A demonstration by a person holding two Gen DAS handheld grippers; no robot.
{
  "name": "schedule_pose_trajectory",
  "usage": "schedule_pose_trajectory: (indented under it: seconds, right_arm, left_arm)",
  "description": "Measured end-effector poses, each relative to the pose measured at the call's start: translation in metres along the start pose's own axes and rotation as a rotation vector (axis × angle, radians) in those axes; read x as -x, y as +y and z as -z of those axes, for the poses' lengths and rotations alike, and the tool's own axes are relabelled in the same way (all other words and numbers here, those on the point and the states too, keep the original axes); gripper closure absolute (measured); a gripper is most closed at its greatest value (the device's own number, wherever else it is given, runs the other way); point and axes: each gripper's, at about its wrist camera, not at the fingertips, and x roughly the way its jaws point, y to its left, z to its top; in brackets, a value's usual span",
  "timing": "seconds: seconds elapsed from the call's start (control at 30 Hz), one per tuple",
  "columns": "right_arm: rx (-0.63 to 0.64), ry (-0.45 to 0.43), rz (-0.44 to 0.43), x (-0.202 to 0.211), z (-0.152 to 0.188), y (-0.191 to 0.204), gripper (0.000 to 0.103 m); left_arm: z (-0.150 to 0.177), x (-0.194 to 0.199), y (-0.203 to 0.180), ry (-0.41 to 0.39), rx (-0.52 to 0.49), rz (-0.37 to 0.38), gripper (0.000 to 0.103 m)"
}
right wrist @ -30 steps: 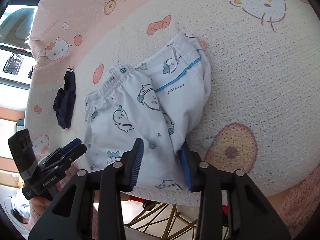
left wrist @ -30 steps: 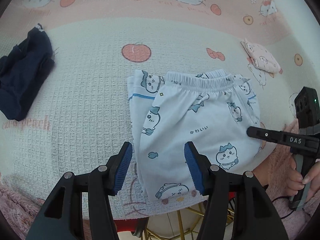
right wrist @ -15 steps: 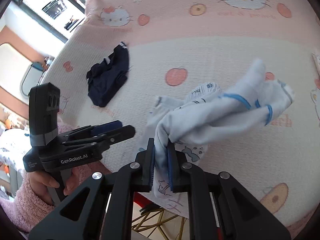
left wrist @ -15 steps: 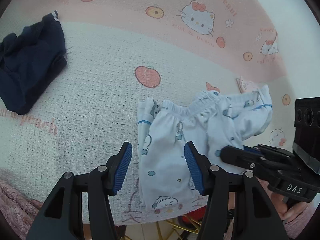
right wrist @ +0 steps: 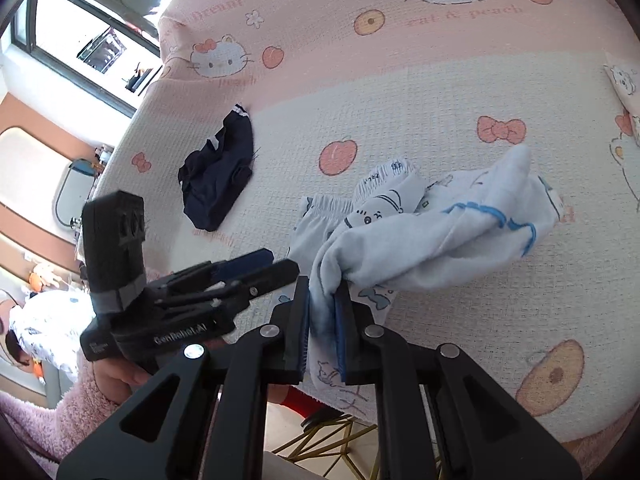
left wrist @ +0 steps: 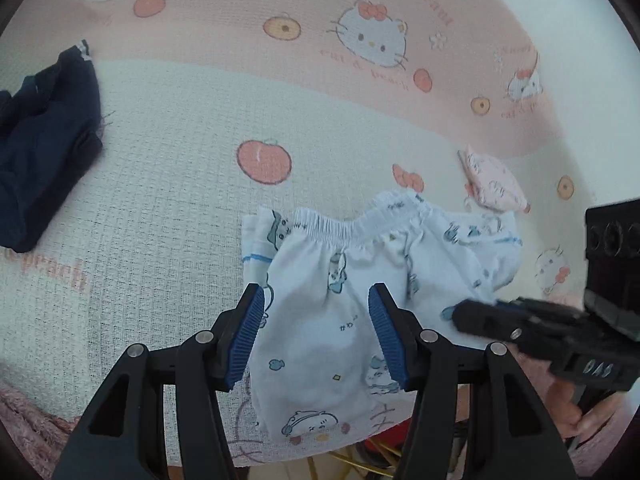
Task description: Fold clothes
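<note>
Blue ribbed pads on the right tongs (right wrist: 322,326) are pinching a bunched fold of the white pyjama shorts (right wrist: 448,236), lifting that edge off the tabletop cover (right wrist: 420,100) at about 6 o'clock in the right wrist view. Just beyond, at 9 o'clock, the left tongs (right wrist: 256,266) are showing the white lettering "GenRobot.AI" on their black body, gripped by a hand (right wrist: 114,380) in a fluffy pink sleeve (right wrist: 44,420).

From the left wrist view, the left tongs (left wrist: 316,332) are standing wide apart with nothing between the pads, hovering over the shorts (left wrist: 320,320), which are lying near the close edge of the cover at 6 o'clock. Small dark Japanese characters are printed on the shorts between the pads, too small to read. At 4 o'clock the right tongs (left wrist: 472,316) are carrying pale letters reading about "DAS", blurred.

Farther off, a crumpled navy garment (left wrist: 40,160) is lying at 9 o'clock, well apart from the shorts, and a small folded pink garment (left wrist: 492,184) at 2 o'clock. Along the pink border at 12 o'clock, red script is reading "eat & peach" beside a cartoon cat face, with "Dream" curving further right.
</note>
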Motion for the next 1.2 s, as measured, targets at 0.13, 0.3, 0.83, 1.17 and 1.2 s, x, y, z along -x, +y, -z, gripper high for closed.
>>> schedule_pose_trajectory:
  seconds: [0.13, 0.3, 0.83, 1.17, 1.2]
  right_arm:
    - [0.142, 0.077, -0.038, -0.026, -0.005, 0.032, 0.09]
    - [0.206, 0.198, -0.064, -0.076, -0.001, 0.054, 0.087]
    - [0.118, 0.204, -0.098, -0.07, 0.006, 0.034, 0.049]
    - [0.17, 0.228, -0.023, -0.052, 0.024, 0.034, 0.051]
    - [0.16, 0.211, -0.008, -0.044, 0.024, 0.029, 0.051]
  left_arm:
    - [-0.004, 0.015, 0.022, -0.019, 0.113, 0.106, 0.046]
    - [0.005, 0.009, 0.036, 0.043, 0.168, 0.17, 0.046]
    - [0.001, 0.016, -0.014, 0.106, -0.071, 0.181, 0.046]
    - [0.004, -0.013, 0.019, 0.137, 0.037, -0.084, 0.046]
    - [0.003, -0.008, 0.022, 0.113, 0.044, -0.11, 0.046]
